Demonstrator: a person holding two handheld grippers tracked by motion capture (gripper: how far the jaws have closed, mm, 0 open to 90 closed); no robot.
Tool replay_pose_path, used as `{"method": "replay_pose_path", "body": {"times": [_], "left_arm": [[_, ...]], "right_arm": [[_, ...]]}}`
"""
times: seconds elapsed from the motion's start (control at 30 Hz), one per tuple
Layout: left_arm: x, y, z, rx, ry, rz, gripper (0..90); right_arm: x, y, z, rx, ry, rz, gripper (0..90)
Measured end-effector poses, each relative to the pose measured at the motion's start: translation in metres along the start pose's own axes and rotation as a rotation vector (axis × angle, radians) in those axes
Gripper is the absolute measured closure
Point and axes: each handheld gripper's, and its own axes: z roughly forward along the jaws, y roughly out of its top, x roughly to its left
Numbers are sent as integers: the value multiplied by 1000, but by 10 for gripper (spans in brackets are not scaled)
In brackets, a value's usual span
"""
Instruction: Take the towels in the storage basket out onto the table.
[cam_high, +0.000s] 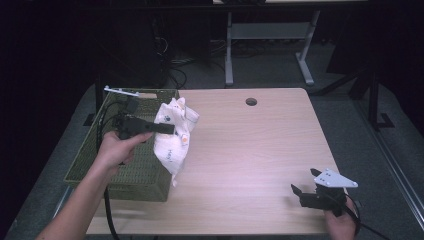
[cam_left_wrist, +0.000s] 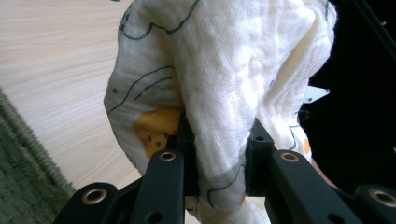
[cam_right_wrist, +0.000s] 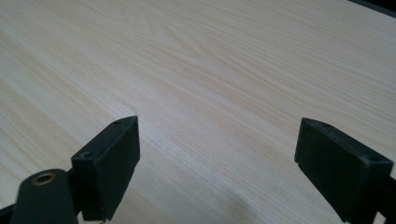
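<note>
A white cloth (cam_high: 175, 132) printed with small yellow and dark figures hangs bunched over the right rim of the green basket (cam_high: 95, 165), its tail reaching down toward the table. My left gripper (cam_high: 170, 128) is shut on the cloth; in the left gripper view its jaws pinch a thick fold of the cloth (cam_left_wrist: 224, 93) between the pads (cam_left_wrist: 186, 154). My right gripper (cam_high: 299, 192) rests low at the table's front right, held by a hand, jaws wide apart. In the right gripper view, bare wood lies between its fingertips (cam_right_wrist: 119, 154).
The light wooden table (cam_high: 250, 155) has a round cable hole (cam_high: 251, 101) near its far edge. The green woven basket stands at the table's left edge. Behind the table are dark floor, cables and a grey desk frame (cam_high: 270, 35).
</note>
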Motion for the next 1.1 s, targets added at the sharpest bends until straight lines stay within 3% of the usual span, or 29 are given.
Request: {"method": "replay_pose_path", "body": {"times": [0.1,0.13,0.3,0.57,0.83,0.93,1.1], "left_arm": [[-3,2,4,4,8,11,732],[-7,3,8,19,37,32,733],[-13,4,14,39,35,53,733],[-18,7,26,55,13,66,731],[-24,11,49,88,8,78,726],[-28,9,60,101,-23,84,727],[-32,6,73,126,-30,99,726]], "right_arm": [[0,0,0,4,0,-1,137],[0,0,0,5,0,0,137],[-1,-1,0,4,-1,3,137],[-1,0,0,4,2,-1,137],[-2,-1,0,4,2,-1,137],[-2,0,0,0,3,-3,137],[-1,1,0,-3,3,-6,137]]}}
